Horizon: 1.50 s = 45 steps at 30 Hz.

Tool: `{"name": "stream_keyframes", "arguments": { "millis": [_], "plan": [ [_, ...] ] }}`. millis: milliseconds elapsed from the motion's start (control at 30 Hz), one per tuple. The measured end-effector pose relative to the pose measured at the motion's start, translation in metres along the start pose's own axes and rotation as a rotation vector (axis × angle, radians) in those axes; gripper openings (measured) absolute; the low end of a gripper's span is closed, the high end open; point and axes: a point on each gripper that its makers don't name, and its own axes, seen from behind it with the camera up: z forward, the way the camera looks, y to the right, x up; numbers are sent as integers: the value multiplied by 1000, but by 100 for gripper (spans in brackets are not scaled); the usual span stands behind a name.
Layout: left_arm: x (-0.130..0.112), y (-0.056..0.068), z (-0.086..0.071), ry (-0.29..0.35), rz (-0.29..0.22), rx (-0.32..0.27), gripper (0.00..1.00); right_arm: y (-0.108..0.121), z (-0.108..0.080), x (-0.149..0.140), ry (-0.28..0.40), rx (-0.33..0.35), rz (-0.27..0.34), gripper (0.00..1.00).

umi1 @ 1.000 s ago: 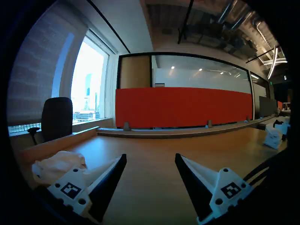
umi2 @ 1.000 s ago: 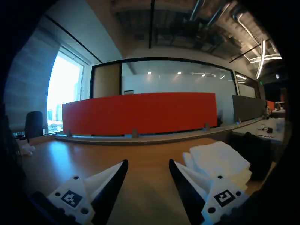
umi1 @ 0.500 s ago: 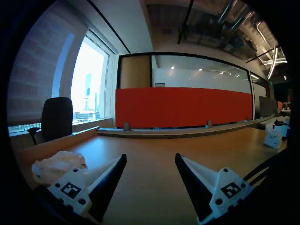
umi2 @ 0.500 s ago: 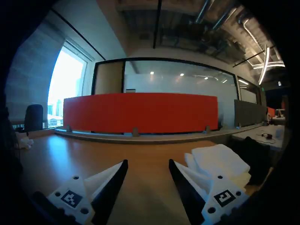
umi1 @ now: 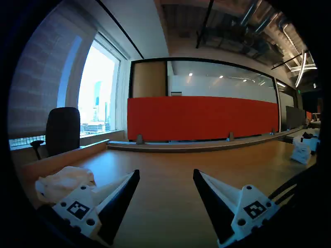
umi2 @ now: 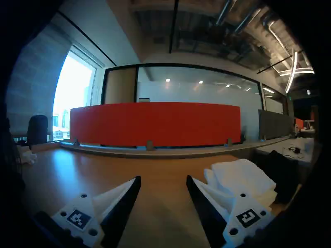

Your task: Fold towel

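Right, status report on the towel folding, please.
Left gripper open, empty. Right gripper open, empty. Crumpled towel untouched on wooden table, by left gripper; folded towels by right gripper. Nothing in between.

No words, numbers or brand names can be read in either view. The only printed marks are square black-and-white code tags (umi1: 77, 209), two on the left gripper (umi1: 165, 171) and two on the right gripper (umi2: 163, 177), set back from the tips. They carry blocky patterns, not letters or digits.
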Motion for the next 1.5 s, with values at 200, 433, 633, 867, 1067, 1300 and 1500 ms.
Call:
{"name": "stream_keyframes", "arguments": {
  "millis": [200,433,633,867,1067,1300,1500],
  "plan": [
    [0,0,0,0,0,0,96,0,0,-1,0,0,0,99],
    [-1,0,0,0,0,0,96,1,0,0,0,0,0,99],
    [0,0,0,0,0,0,96,0,1,0,0,0,0,99],
    [-1,-1,0,0,0,0,96,0,1,0,0,0,0,99],
    [0,-1,0,0,0,0,96,0,1,-1,0,0,0,99],
    [0,0,0,0,-1,0,96,0,1,0,0,0,0,99],
    [-1,-1,0,0,-2,0,96,0,1,0,0,0,0,99]
  ]
}}
